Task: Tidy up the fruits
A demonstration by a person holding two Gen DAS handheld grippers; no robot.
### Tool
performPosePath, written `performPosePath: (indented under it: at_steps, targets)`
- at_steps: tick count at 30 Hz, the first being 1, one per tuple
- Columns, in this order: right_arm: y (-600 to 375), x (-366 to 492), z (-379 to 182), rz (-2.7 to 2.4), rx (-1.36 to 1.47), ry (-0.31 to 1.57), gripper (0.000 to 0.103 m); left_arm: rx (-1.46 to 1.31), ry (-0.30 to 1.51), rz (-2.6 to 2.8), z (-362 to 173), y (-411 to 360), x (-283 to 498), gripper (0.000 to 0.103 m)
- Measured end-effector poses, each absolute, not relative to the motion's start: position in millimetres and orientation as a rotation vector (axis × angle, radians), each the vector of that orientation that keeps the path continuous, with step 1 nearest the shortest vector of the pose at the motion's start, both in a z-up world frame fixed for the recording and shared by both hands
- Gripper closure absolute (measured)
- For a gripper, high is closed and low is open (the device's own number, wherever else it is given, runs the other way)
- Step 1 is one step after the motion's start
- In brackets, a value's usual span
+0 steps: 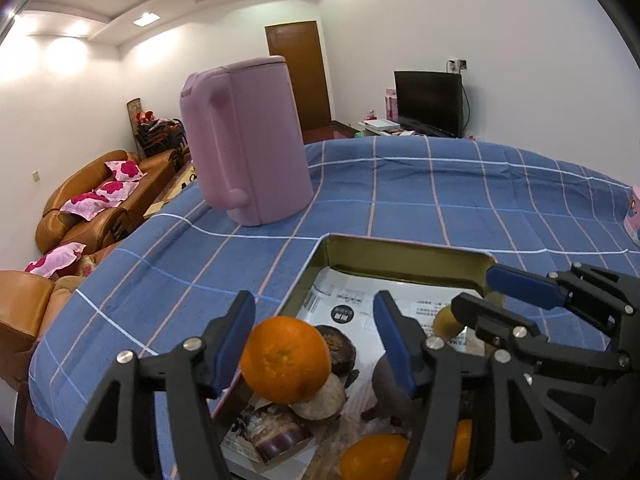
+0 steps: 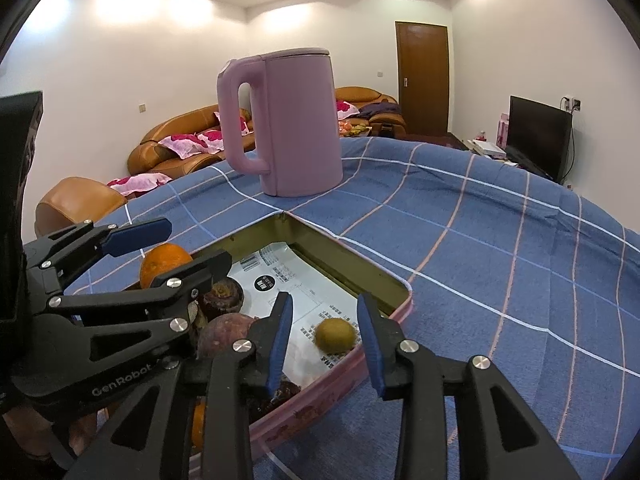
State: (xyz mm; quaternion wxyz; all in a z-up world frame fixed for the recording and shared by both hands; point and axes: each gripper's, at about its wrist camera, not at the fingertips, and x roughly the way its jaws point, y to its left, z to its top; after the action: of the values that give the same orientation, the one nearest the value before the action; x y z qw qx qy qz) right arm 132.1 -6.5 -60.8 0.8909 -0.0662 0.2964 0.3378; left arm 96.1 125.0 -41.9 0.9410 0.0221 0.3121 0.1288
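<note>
An open tin, gold inside and lined with printed paper, lies on the blue checked cloth. My left gripper is open over its near left corner. An orange rests against the left pad, atop dark round fruits, with a clear gap to the right pad. Another orange lies lower down. My right gripper is open over the tin's right corner. A blurred kiwi lies on the paper between its pads, unpressed.
A pink kettle stands on the cloth just beyond the tin. A pink box sits at the table's far right edge. Brown sofas with pink cushions lie past the left edge. A dark screen stands by the far wall.
</note>
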Motion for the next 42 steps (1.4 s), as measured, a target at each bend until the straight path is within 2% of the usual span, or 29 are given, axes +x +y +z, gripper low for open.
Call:
performPosePath:
  at_steps: [7,9,11,12,23,42]
  targets:
    - [-22,118,-51,0.665,-0.11,0.556,0.065,0.029,0.585,0.243,-31,117,81,0.031]
    - [-27,111,-47,0.645,-0.113,0.526,0.06,0.029,0.565,0.243,-28,114,75,0.03]
    - [-32,105,-44,0.627,-0.111,0.495,0.051,0.021,0.55,0.243,-25,113,72,0.027]
    - [-35,103,-42,0.62,-0.109,0.477,0.05,0.016,0.541,0.245,-23,112,69,0.026]
    - [-46,95,-40,0.579,-0.112,0.426,0.05,-0.007,0.498,0.256,-19,111,59,0.022]
    - [-54,94,-41,0.563,-0.079,0.413,0.05,-0.01,0.496,0.25,-22,111,58,0.022]
